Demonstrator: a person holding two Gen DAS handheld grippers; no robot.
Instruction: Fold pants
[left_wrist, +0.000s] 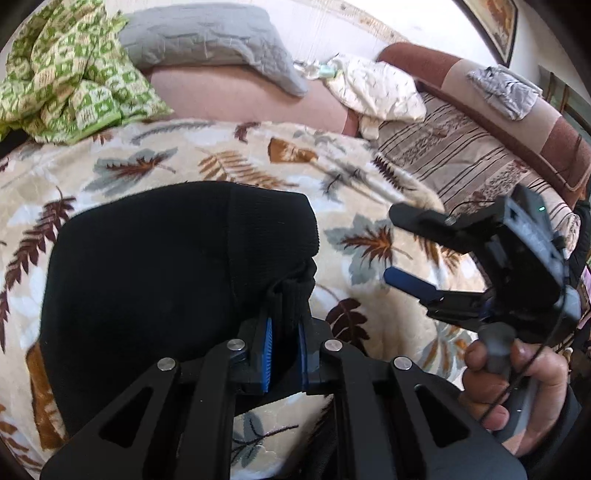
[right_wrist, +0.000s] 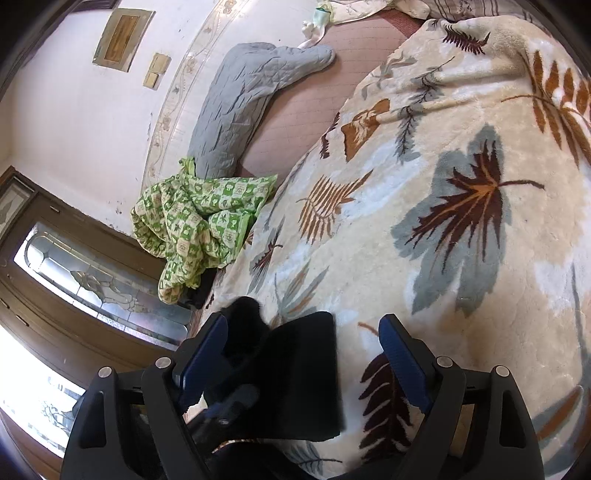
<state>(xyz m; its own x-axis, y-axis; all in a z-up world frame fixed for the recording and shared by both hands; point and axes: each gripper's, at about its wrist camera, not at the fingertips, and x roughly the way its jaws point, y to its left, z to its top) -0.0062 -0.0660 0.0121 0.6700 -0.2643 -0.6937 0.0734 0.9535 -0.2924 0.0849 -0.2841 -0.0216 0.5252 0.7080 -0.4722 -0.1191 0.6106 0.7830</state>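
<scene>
The black pants (left_wrist: 166, 280) lie folded in a thick bundle on the leaf-patterned blanket (left_wrist: 221, 162). My left gripper (left_wrist: 286, 328) is shut on a fold of the pants at their near right corner, its blue pads pinching the cloth. My right gripper (left_wrist: 388, 243) hovers to the right of the pants, open and empty, held by a bare hand (left_wrist: 517, 384). In the right wrist view the right gripper (right_wrist: 303, 332) is open above the blanket (right_wrist: 461, 221), with the black pants (right_wrist: 295, 369) and part of the left gripper between and below its fingers.
A green checked quilt (left_wrist: 66, 74) and a grey quilted pillow (left_wrist: 207, 40) lie at the far side. A cream cloth (left_wrist: 380, 92) and a striped sofa cover (left_wrist: 461, 155) are at the right. A glass-panelled door (right_wrist: 92, 280) stands beyond the bed's edge.
</scene>
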